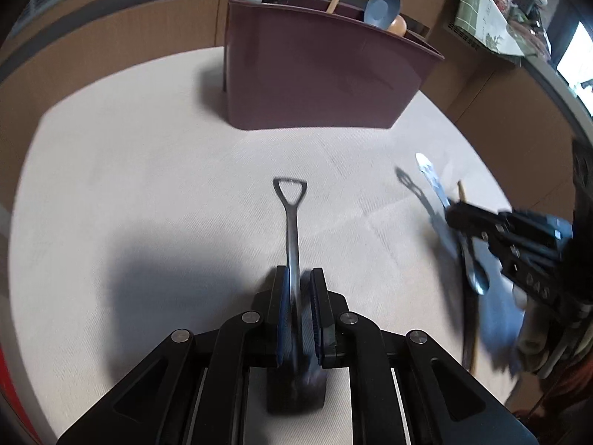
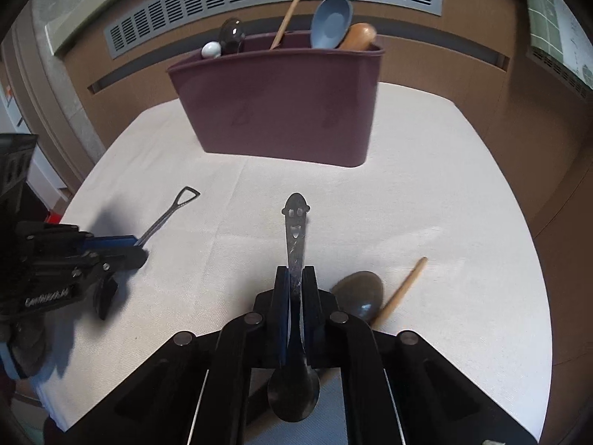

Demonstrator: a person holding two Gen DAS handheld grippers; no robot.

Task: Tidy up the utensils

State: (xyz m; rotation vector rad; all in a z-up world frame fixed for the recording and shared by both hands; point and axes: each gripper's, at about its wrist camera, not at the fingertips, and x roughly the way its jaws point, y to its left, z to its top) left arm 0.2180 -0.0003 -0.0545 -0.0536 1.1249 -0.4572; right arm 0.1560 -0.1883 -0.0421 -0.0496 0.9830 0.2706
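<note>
Two utensils were in your grip: left gripper clenched on the shovel-handled spoon, right gripper on the smiley-handled spoon (bowls toward you). Both hung short of the maroon caddy; next, I judged, you needed to carry them over its rim.

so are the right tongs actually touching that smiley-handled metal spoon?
Touching. The right wrist view shows the right tongs closed on the smiley-handled metal spoon, with both pads pressed against its shaft and no gap, and its bowl back toward the camera.
</note>
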